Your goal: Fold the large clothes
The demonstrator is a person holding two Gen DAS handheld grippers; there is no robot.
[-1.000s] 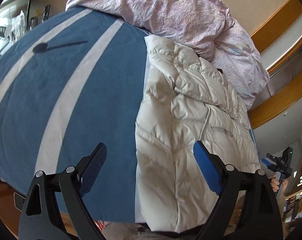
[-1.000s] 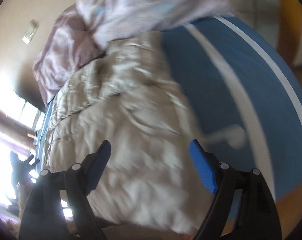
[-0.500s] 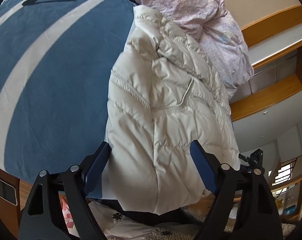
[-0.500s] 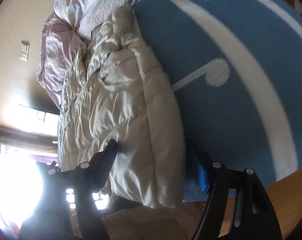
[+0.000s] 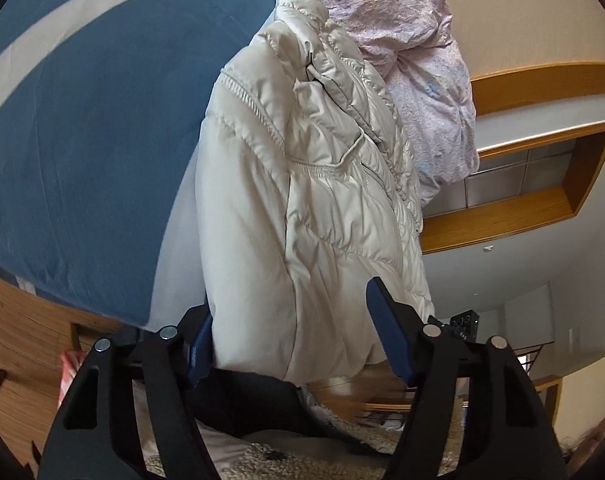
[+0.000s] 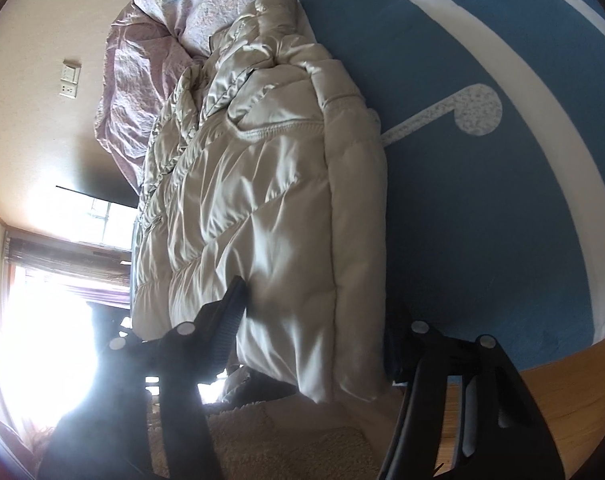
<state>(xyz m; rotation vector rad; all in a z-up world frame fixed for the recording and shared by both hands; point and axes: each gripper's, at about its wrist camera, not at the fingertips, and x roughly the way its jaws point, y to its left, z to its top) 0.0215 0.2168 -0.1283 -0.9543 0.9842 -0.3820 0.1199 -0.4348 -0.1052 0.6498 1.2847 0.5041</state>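
- Cream quilted jacket (image 5: 302, 208), puffy and shiny, lying lengthwise along one side of the bed (image 5: 82, 140) on the blue cover with pale stripes, hem hanging just over the near edge, collar end up against a heap of pink bedding (image 5: 402, 40).
- Probably light for its bulk, soft and springy; slick shell, so likely to slide out of a shallow pinch and to puff back open after a fold.
- Best taken at the near hem corners, deep enough to catch the padding and not only the outer skin.
- Left gripper (image 5: 298, 340) about half wide and closing, hem corner between the jaws, pads not clearly pressing yet.
- Right gripper (image 6: 318, 320) likewise closing around the other hem corner, one jaw lying on the fabric, the other beside the jacket's edge; no firm hold visible.
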